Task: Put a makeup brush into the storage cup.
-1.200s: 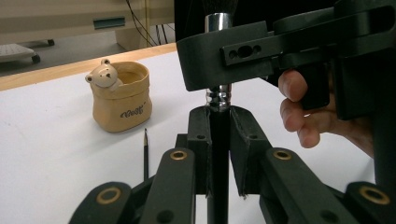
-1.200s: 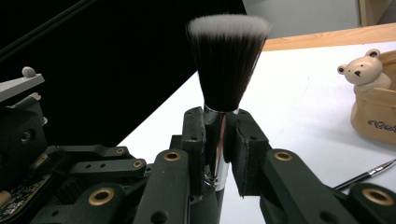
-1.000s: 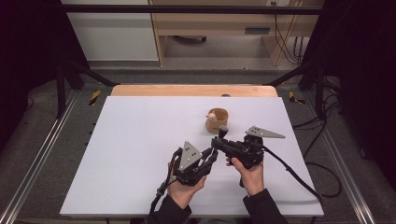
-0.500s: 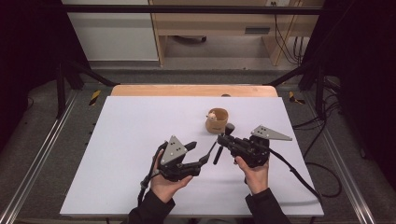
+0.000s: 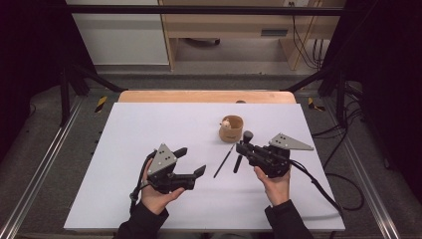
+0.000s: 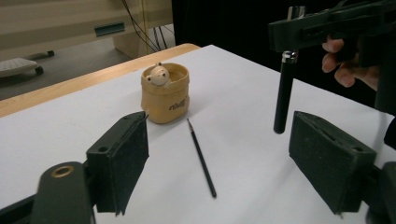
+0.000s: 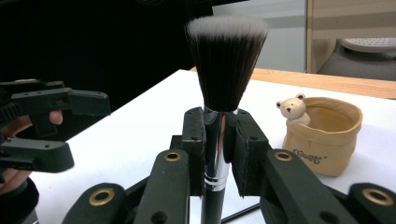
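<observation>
**High view: brush upright in the right gripper, left gripper wide and empty**

High view shows both forearms coming in over the near edge of the white table [image 5: 149, 129]. The right hand [image 5: 272, 180] grips its tool from below, and the right gripper [image 5: 242, 146] points toward the table's left edge, its grey plate tilted out toward the right edge. Its jaws are clamped on the metal collar of a black makeup brush [image 5: 239, 159], which stands upright: bristles up, handle hanging down clear of the surface. In the right gripper view the pads [image 7: 194, 140] press on the shiny ferrule from both sides, with the dark, white-tipped bristle head [image 7: 227, 60] fanned above them.

The left hand [image 5: 157, 194] sits nearer the near edge, wrist bent so that the left gripper [image 5: 191, 162] points toward the right edge and slightly away from the person. Its jaws have just been opening and now stand wide apart with nothing between them; in the left gripper view the two pads [image 6: 122, 158] frame bare table.

A thin black liner brush [image 5: 224, 160] lies flat on the table between the two grippers, touching neither. Beyond it, toward the far edge, stands a small tan pot [image 5: 231, 128] with a bear figure on its rim, upright and well apart from both grippers.
</observation>
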